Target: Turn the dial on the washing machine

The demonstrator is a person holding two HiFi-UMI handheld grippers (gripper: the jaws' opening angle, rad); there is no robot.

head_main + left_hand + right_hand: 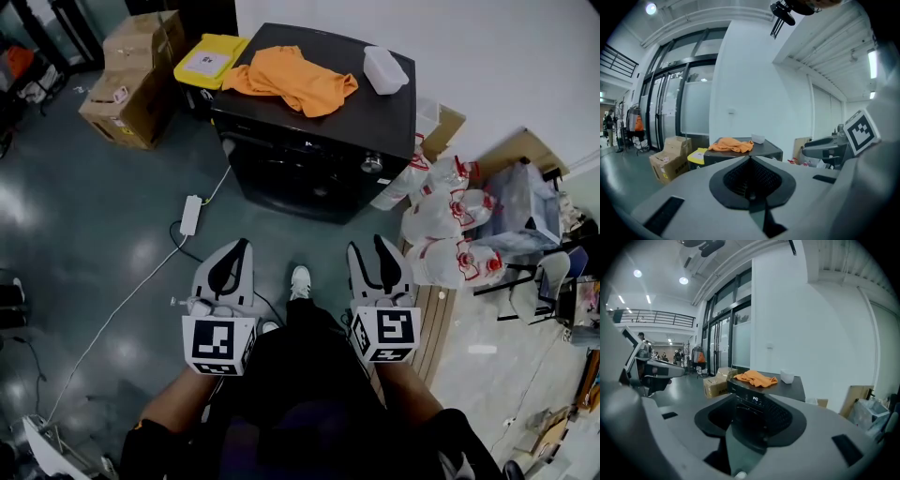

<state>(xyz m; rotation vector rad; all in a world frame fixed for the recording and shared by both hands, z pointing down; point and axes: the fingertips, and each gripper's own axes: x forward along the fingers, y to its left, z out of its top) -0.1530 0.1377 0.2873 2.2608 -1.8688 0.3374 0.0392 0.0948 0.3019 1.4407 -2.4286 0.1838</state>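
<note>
The black washing machine (309, 169) stands ahead of me on the floor, its silver dial (372, 164) at the front panel's right end. An orange cloth (292, 77) and a white tub (384, 70) lie on its top. Both grippers hang low in front of the person, well short of the machine. My left gripper (246, 246) is shut and empty. My right gripper (368, 246) is open with nothing between its jaws. In the right gripper view my right gripper (750, 413) frames the machine's lit display (753, 399). In the left gripper view the machine's top (764, 149) shows above the shut left gripper (750, 157).
Cardboard boxes (131, 80) and a yellow bin (211, 58) stand left of the machine. A white power strip (190, 214) and its cable lie on the floor at the left. Bags of bottles (445, 225) pile up at the right. The person's shoe (300, 279) shows between the grippers.
</note>
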